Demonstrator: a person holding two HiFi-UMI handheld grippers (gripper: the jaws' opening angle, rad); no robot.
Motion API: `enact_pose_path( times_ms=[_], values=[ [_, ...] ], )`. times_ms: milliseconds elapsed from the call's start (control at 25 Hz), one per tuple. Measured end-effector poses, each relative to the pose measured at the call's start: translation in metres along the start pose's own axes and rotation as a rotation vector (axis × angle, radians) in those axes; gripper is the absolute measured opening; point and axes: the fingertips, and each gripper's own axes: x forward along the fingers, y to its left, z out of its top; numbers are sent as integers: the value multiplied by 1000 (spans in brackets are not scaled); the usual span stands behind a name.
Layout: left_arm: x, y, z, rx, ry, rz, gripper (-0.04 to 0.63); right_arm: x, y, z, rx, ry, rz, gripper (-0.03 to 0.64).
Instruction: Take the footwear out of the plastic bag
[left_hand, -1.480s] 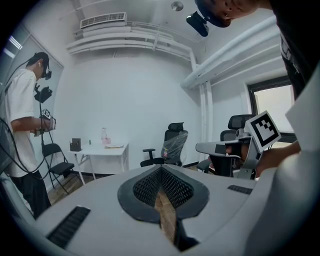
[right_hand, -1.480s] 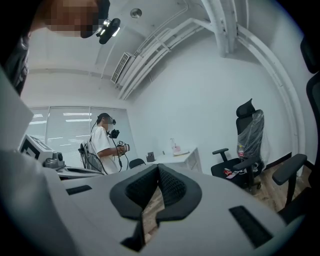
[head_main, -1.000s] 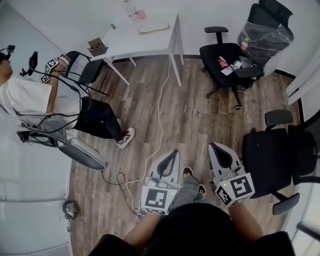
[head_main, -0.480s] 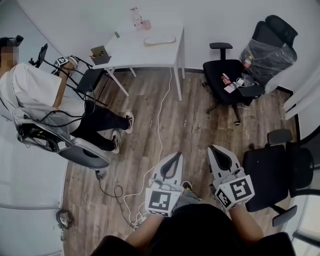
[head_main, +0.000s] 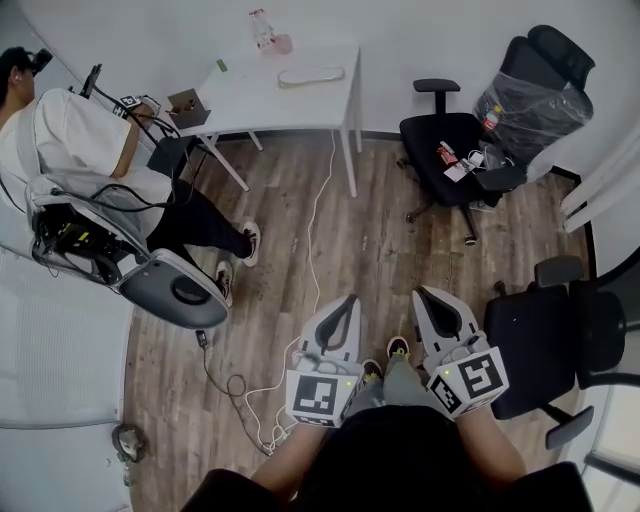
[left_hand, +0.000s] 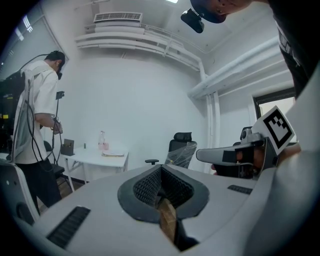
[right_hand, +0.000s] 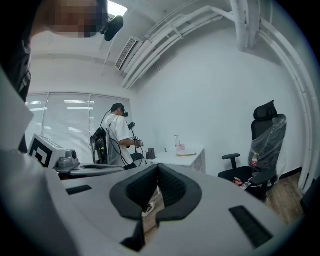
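Left gripper (head_main: 347, 301) and right gripper (head_main: 426, 294) are hanging with jaws pressed together, empty, well apart from the white surface (head_main: 258, 97). The bag is not showing clearly; a pale flat item (head_main: 311, 75) is lying on that surface and may be it. Risk: feet could be catching the cable (head_main: 318, 225) trailing below the surface.

I'm looking down at wood-plank floor (head_main: 380, 250), white desk (head_main: 300, 100) standing against a white wall (head_main: 420, 35), black office chairs (head_main: 545, 335) sitting to my right.

Office rm: white desk (head_main: 300, 105), swivel chairs (head_main: 430, 130), window blinds (right_hand: 60, 115) & wood-look floor (head_main: 370, 240)
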Motion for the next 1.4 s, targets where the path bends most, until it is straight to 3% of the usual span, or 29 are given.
enact_pose_path(
  times_ms=[200, 480, 720, 1400],
  values=[
    [19, 6, 3, 2, 5, 0, 21, 18, -14, 1, -11, 1, 15, 17],
    [71, 8, 18, 7, 35, -5, 21, 46, -73, 13, -1, 6, 3, 17],
    [131, 8, 32, 78, 42, -34, 21, 71, -118, 24, 24, -26, 3, 17],
    [199, 22, 43, 29, 29, 33, 21, 122, -171, 29, 25, -37, 89, 17]
  ],
)
